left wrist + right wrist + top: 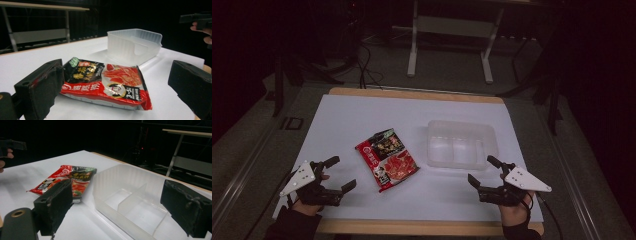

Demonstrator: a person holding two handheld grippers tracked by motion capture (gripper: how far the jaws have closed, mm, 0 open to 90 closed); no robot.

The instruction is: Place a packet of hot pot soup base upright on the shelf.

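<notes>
Two claws sit nearest the camera at the bottom of the high view, one in each hand: the left claw point(336, 173) at the lower left of the frame and the right claw point(482, 171) at the lower right, both with jaws spread wide and nothing between them. Between the two, slightly left of the frame's middle, lies one snack packet point(387, 159) flat on the white counter point(337, 120), turned at a slant. Its wrapper is glossy, mostly red with a black panel at the upper end, a green patch at one corner, white lettering along a red band and a picture of red food on the front; the sealed edges look crimped and a little wrinkled. From the left gripper view the packet point(107, 83) fills the centre of the frame, lying just beyond the open jaws and touching neither. One translucent plastic tray point(460, 142) stands to the right of the packet in the high view, near it but apart. The right gripper view shows the tray point(130, 202) at the middle and lower right, with a thin divider splitting it into two compartments. Count: two claws, one packet, one tray with two compartments.
</notes>
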